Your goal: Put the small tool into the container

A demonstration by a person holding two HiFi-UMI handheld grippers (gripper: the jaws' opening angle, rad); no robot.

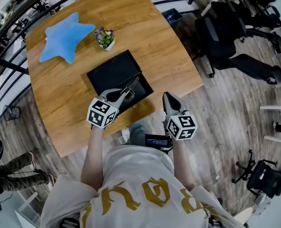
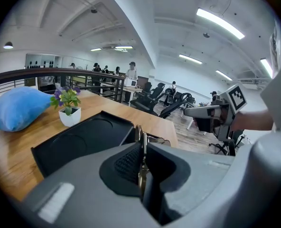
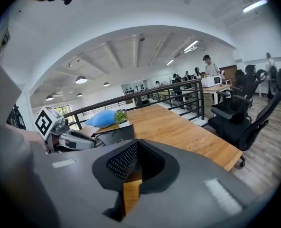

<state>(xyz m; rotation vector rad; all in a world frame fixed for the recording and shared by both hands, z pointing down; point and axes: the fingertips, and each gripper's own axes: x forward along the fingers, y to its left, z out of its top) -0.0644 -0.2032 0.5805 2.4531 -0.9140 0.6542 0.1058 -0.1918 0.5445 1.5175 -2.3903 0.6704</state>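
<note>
My left gripper [image 2: 141, 148] is pinched tight on the small tool [image 2: 138, 130], thin, stiff, light and probably slippery metal jutting ahead of its fingers over the container [image 1: 113, 70], so I'd keep this mid-length hold; my right gripper [image 3: 136, 150] is closed on nothing.

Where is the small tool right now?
Head view, centre-left: the small tool is clamped in the left hand-held gripper, over the black container's right part.

The gold lettering [image 1: 152, 197] on the person's shirt [image 1: 131, 167] cannot be read.
</note>
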